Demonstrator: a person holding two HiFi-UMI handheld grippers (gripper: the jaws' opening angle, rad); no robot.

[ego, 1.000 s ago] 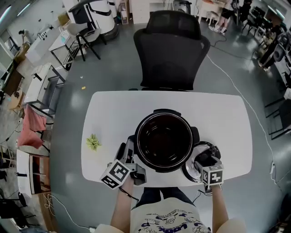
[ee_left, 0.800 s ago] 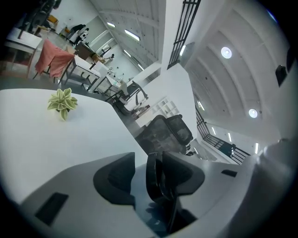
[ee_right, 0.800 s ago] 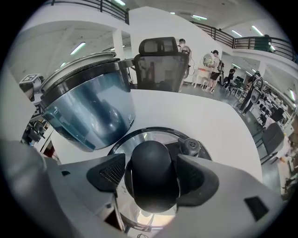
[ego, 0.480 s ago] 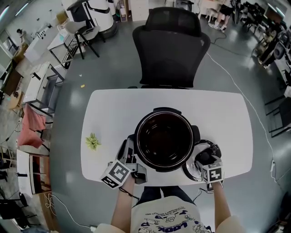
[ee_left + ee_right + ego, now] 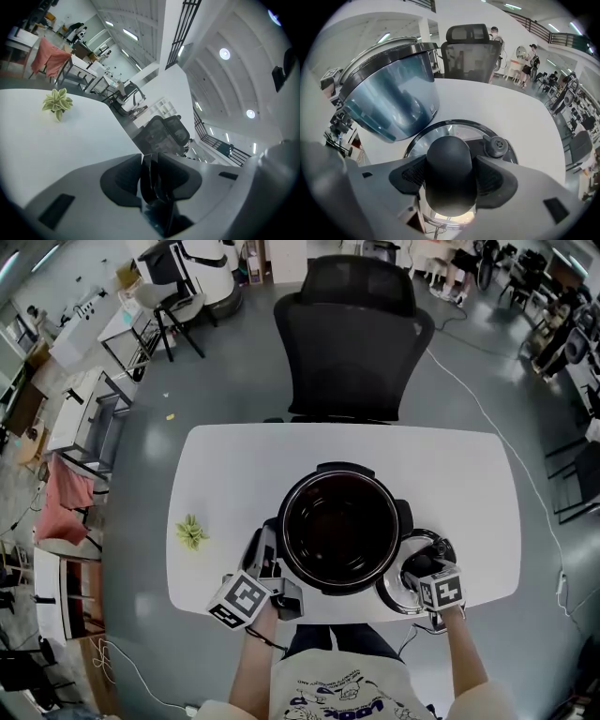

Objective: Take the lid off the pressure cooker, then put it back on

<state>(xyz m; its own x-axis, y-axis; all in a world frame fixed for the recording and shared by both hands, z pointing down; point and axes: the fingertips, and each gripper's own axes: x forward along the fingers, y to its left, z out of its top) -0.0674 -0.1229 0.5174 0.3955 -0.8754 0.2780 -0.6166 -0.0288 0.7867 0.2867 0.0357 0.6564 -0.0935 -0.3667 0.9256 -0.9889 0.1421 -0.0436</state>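
Note:
The open pressure cooker [image 5: 339, 531] stands mid-table, its dark pot bare. The steel lid [image 5: 394, 589] lies flat on the table to its right. My left gripper [image 5: 265, 554] reaches level to the cooker's left side. Its jaws have just been closing, and in the left gripper view the left gripper [image 5: 151, 164] is shut on the thin black side handle [image 5: 152, 183]. My right gripper [image 5: 424, 570] points steeply down over the lid. The right gripper [image 5: 450, 176] has just been closing, and its pads hug the round black knob [image 5: 449, 159] on both sides.
A small green plant [image 5: 191, 532] sits near the left edge of the white table [image 5: 234, 474]. A black office chair [image 5: 352, 343] stands behind the table. The lid's pressure valve [image 5: 496, 146] is beside the knob, and the cooker's blue-grey body [image 5: 389, 93] rises close on the left.
The right gripper's marker cube has shifted and tilted slightly over the lid. The left gripper, the cooker and the lid stay where they were.

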